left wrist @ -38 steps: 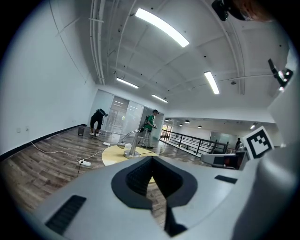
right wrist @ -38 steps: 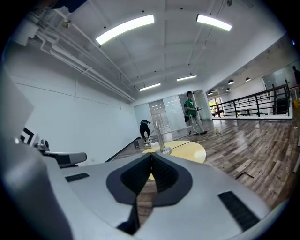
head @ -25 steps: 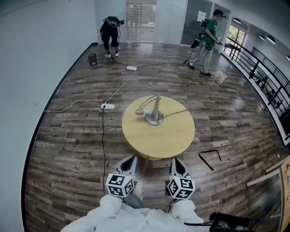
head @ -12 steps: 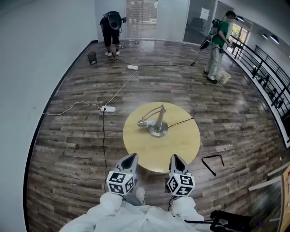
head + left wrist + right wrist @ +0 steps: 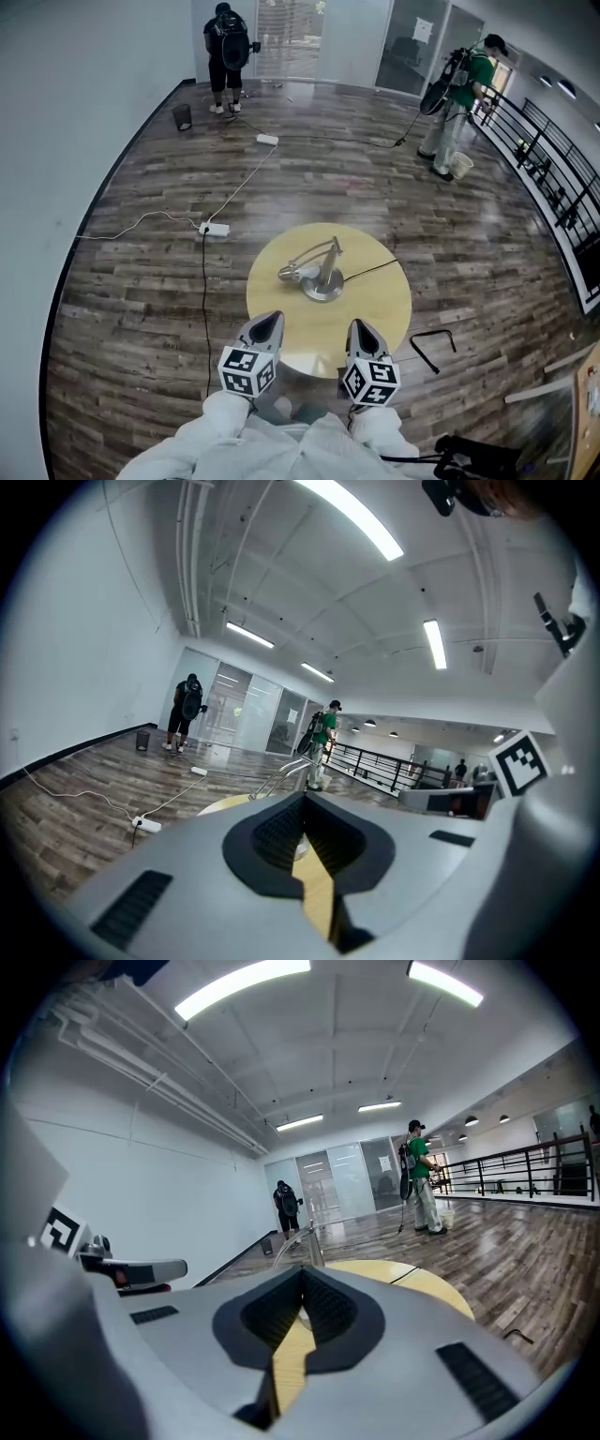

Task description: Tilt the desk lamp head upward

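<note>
A silver desk lamp [image 5: 321, 274] stands on a round yellow table [image 5: 375, 314], its head [image 5: 291, 273] drooping to the left and its black cord running off to the right. My left gripper [image 5: 269, 322] and right gripper [image 5: 358, 327] hover side by side over the table's near edge, both shut with nothing in them, short of the lamp. In the left gripper view the lamp arm [image 5: 283, 776] rises just past the closed left gripper [image 5: 302, 801]. The right gripper view shows the lamp arm [image 5: 298, 1242] beyond the closed right gripper [image 5: 302, 1275].
A power strip [image 5: 214, 229] with its cable lies on the wood floor to the left of the table, and a black bent bar [image 5: 433, 342] to the right. Two people [image 5: 225, 42] [image 5: 461, 89] stand far back. A railing [image 5: 553, 178] lines the right side.
The table and lamp have come nearer to both grippers, whose tips now reach over the near edge. The person in green has walked farther right. Both grippers stay shut.
</note>
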Demonstrator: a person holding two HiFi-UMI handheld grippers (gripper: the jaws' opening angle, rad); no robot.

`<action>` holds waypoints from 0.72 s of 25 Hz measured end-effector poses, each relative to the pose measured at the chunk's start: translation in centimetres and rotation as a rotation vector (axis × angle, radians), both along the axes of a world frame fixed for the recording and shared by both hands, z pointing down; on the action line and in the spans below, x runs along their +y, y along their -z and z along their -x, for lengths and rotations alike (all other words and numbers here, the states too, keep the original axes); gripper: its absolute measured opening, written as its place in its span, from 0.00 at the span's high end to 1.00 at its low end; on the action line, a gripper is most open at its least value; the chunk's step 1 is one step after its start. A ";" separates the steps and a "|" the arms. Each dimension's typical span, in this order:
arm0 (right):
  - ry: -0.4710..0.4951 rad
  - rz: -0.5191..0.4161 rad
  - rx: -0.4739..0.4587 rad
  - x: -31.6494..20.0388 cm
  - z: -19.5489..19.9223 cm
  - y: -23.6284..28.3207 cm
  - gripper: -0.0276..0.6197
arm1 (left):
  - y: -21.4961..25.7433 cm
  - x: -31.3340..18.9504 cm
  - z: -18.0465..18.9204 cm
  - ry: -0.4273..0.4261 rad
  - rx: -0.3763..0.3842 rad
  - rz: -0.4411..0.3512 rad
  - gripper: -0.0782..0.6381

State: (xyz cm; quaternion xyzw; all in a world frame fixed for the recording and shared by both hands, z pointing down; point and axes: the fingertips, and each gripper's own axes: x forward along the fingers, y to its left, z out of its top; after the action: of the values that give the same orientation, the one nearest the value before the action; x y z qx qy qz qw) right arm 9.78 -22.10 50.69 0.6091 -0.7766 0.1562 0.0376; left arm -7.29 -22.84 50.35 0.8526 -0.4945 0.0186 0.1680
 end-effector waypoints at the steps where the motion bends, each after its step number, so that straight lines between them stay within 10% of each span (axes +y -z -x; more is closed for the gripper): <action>1: 0.004 0.008 0.002 -0.2 0.0 -0.3 0.94 | -0.1 -0.2 -0.1 0.000 0.002 0.005 0.89; 18: 0.093 0.076 0.045 -8.0 0.1 -3.8 0.94 | -3.4 -4.5 -3.3 -0.033 -0.048 0.075 0.89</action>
State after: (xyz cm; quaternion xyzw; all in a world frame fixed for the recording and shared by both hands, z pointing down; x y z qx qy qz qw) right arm 9.67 -30.09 54.50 0.5739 -0.7966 0.1698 0.0855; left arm -4.00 -27.38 53.74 0.8531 -0.4831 0.0602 0.1876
